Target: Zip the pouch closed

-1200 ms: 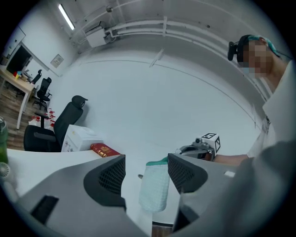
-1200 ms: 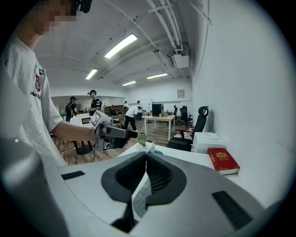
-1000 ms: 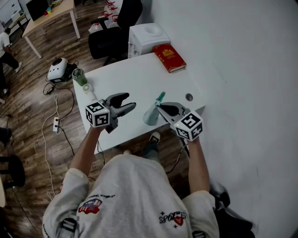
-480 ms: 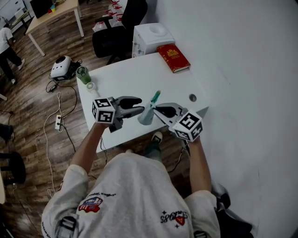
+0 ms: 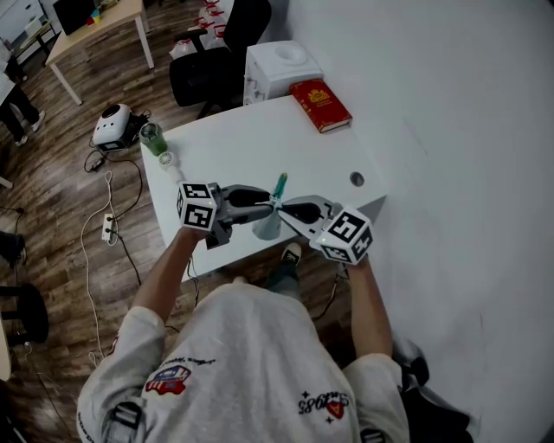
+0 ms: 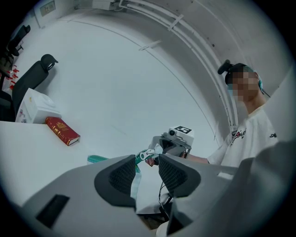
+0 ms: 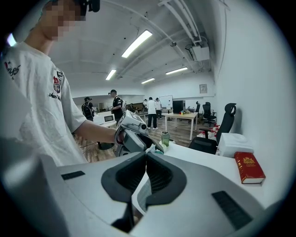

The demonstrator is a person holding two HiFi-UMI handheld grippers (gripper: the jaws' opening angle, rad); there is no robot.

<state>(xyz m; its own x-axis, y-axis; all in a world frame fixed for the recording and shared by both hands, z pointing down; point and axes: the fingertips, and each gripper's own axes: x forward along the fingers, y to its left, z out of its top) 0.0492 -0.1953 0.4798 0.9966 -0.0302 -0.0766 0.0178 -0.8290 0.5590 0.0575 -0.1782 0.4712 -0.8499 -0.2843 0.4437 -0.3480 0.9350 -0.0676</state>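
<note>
Item: white rectangular table (image 5: 234,147), smooth-topped, on a wood-plank floor (image 5: 52,199). At its far corner lay a red book (image 5: 320,105), hardbound, flat on its cover. Just beyond that corner stood a white box (image 5: 279,69) with a round recess in its top, and a black office chair (image 5: 208,65) stood behind it. At the table's left edge stood a green bottle (image 5: 152,138), with a small white round object (image 5: 168,159) just beside it. A round cable hole (image 5: 357,179) sat near the right edge. On the floor to the left were a white rounded appliance (image 5: 112,125) and a white power strip (image 5: 106,227) with trailing leads. A pale wooden desk (image 5: 95,22) stood well apart. The pouch (image 5: 267,227) hung above the table's near edge, between the two tools. It was of thin pale grey material, and its teal zip (image 5: 280,183) stood up past the tool tips. The tool bodies covered part of it from above, and its contents could not be made out. The right gripper (image 7: 145,157) was clenched on the pouch's edge, its dark ribbed pads pressed together on the fabric. The left gripper (image 6: 148,163) had its jaws closing, with a gap showing between the pads. The pouch's edge lay between them, and the metal zip pull (image 6: 147,154) lay just past the tips.
</note>
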